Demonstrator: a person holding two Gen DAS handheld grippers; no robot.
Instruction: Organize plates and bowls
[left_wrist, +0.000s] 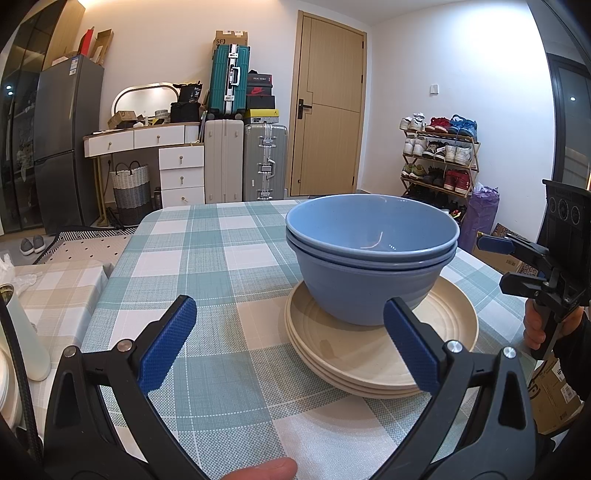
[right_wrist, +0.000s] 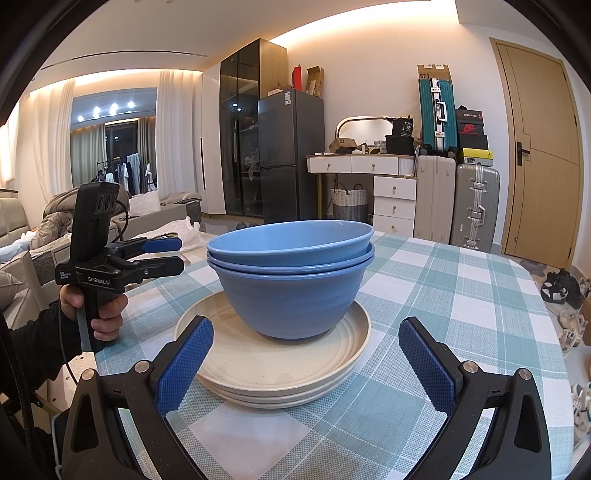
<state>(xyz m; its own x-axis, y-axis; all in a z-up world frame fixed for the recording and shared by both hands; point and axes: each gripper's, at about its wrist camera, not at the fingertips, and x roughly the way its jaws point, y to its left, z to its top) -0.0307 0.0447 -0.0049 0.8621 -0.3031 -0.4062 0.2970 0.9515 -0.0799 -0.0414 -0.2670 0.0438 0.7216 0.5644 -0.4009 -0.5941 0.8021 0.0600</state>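
Observation:
Three nested blue bowls stand upright on a stack of three cream plates on the checked tablecloth. My left gripper is open and empty, just short of the stack and to its left. My right gripper is open and empty, its fingers either side of the plates' near rim, not touching. Each gripper shows in the other's view: the right one at the table's right edge, the left one at the left.
The table has a green, white and beige checked cloth. A white bottle and white dishes stand at the far left edge in the left wrist view. Suitcases, a dresser, a fridge and a shoe rack stand beyond the table.

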